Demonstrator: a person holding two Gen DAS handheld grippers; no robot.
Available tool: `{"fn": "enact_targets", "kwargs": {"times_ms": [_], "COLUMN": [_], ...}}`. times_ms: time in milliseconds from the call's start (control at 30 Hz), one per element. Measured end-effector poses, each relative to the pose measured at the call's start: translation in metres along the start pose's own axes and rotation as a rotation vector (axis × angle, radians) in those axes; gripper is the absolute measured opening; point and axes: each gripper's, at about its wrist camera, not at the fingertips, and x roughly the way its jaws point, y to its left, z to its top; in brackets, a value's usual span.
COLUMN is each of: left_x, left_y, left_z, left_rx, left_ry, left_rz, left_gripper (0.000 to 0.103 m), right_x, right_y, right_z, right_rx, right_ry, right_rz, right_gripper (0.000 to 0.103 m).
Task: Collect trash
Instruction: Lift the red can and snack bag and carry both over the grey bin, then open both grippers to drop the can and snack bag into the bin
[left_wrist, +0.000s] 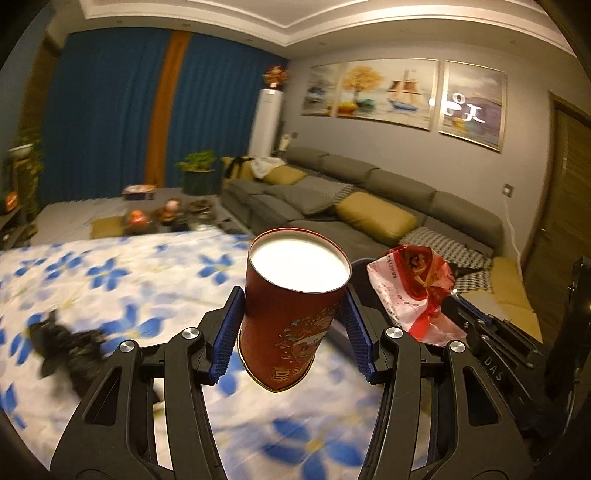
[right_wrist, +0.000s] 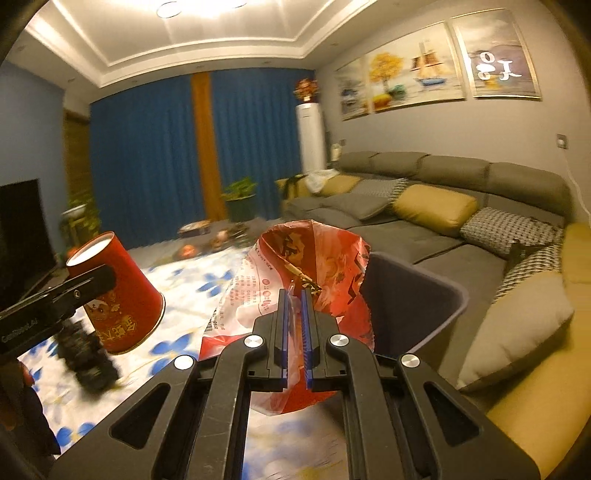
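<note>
On the far left of the flower-print cloth (left_wrist: 110, 280) lies a crumpled black wad (left_wrist: 66, 343), not yet picked up and likely more trash for a later pass. Next along, the left gripper (left_wrist: 291, 325) clamps a red paper cup (left_wrist: 291, 314) by its side wall, one blue pad on each flank, the white-lined mouth tilted up and away; gripping across the body rather than the rim looks chosen to keep the light cup from slipping as it is carried clear of the cloth. To its right, the right gripper (right_wrist: 295, 325) is pinched almost fully together on a thin fold of a red-and-white snack wrapper (right_wrist: 306, 280), which hangs loose around the jaws because so limp a film can only be held by a nip. Just beyond the wrapper stands a dark bin (right_wrist: 424, 306), its open mouth facing both loads, so each item seems held aloft for dropping in. Farthest right runs the grey sofa (right_wrist: 424, 229) with its yellow cushions.
</note>
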Motion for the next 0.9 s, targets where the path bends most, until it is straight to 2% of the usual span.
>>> {"fn": "enact_targets", "kwargs": {"times_ms": [200, 400, 900], "left_x": [0.063, 0.112, 0.179], "left_y": [-0.039, -0.057, -0.067], "left_z": [0.008, 0.008, -0.006], "left_rx": [0.034, 0.038, 0.010], "left_ry": [0.028, 0.062, 0.158], "left_rz": [-0.086, -0.134, -0.197], "left_gripper": [0.052, 0.052, 0.053], "right_x": [0.021, 0.043, 0.080], "right_y": [-0.035, -0.053, -0.068], "right_z": [0.005, 0.005, -0.002], "right_rx": [0.058, 0.076, 0.094], "right_ry": [-0.010, 0.009, 0.062], "right_rz": [-0.074, -0.098, -0.090], "right_gripper": [0.007, 0.007, 0.008]}}
